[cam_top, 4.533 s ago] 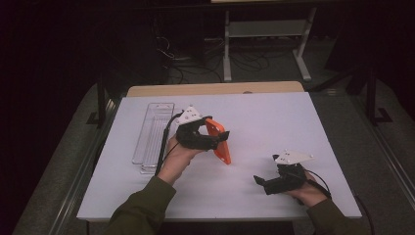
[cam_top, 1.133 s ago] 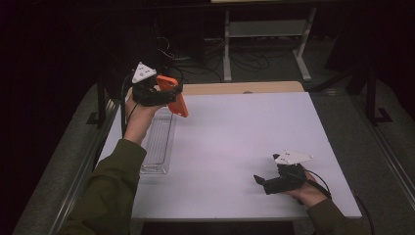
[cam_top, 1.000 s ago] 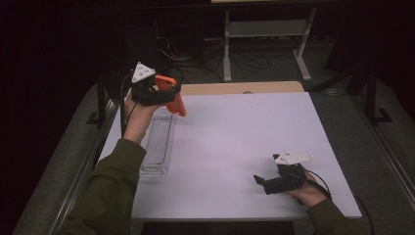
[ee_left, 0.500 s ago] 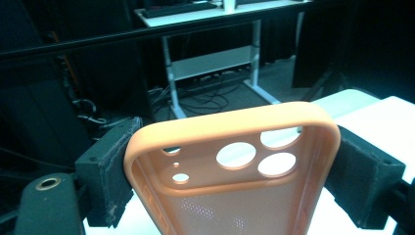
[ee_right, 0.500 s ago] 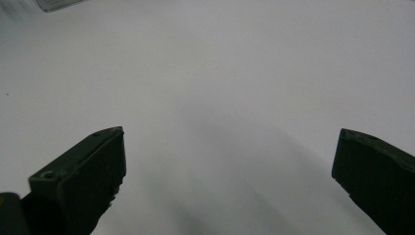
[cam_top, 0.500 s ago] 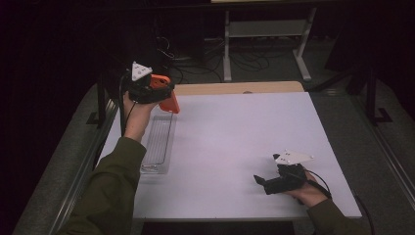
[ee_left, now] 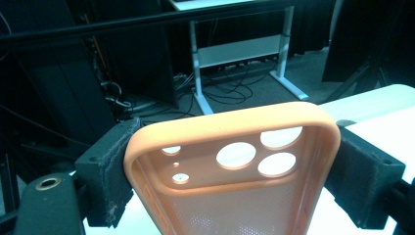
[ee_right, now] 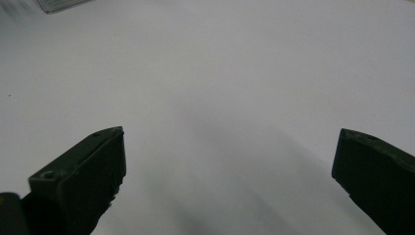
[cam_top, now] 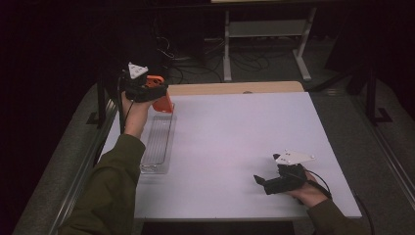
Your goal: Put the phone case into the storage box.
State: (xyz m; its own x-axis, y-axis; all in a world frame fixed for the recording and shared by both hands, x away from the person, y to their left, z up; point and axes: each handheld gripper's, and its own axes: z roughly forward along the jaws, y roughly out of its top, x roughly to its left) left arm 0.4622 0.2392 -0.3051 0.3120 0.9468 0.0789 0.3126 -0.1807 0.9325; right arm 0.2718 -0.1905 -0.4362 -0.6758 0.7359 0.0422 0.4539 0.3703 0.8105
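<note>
Left gripper point(ee_left: 230, 171) clamps orange phone case point(ee_left: 235, 166) by its long edges; light, bendy, grippy rubber. Right gripper point(ee_right: 230, 181) wide open, empty.

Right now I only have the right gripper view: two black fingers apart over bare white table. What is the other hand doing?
Observer: The left gripper holds an orange phone case, up above the far left part of the table.
Operator: Is the grip firm, or just a touch?
Observer: In the left gripper view both fingers press on the case's long edges, with the camera cutouts at the top.
Operator: Anything under it?
Observer: A clear plastic tray lies along the left side of the table; the case hangs over its far end.
Operator: And my gripper?
Observer: The right gripper rests on the table near the front right, with nothing between its fingers.
</note>
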